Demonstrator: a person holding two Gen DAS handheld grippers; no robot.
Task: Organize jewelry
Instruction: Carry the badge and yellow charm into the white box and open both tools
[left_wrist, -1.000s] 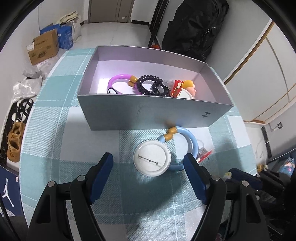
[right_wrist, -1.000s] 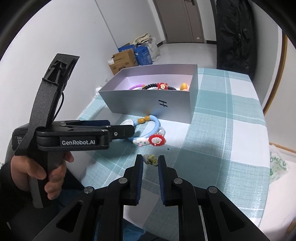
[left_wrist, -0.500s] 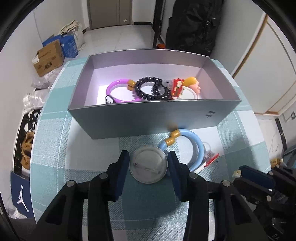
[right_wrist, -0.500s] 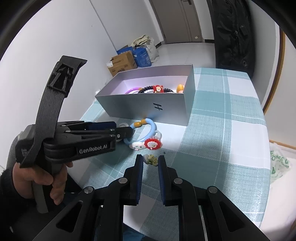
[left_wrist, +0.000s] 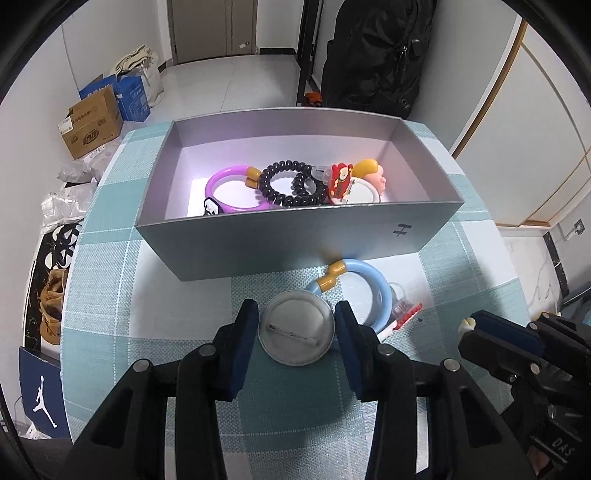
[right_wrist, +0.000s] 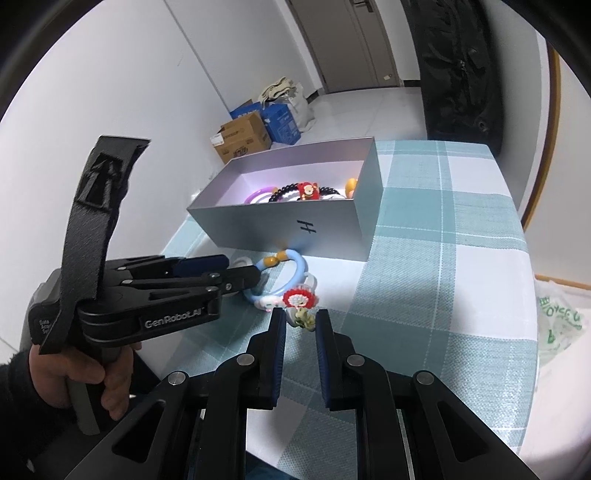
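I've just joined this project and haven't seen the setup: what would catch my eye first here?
A silver box stands open on the checked tablecloth, holding a purple bangle, a black coil tie and a red charm. In front of it, the left gripper clasps a round pin badge, with a blue bangle alongside. The right gripper holds a small pale trinket.

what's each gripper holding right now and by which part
Left gripper pinches the round pin badge by its opposite rims. Right gripper holds a small pale charm between its fingertips.
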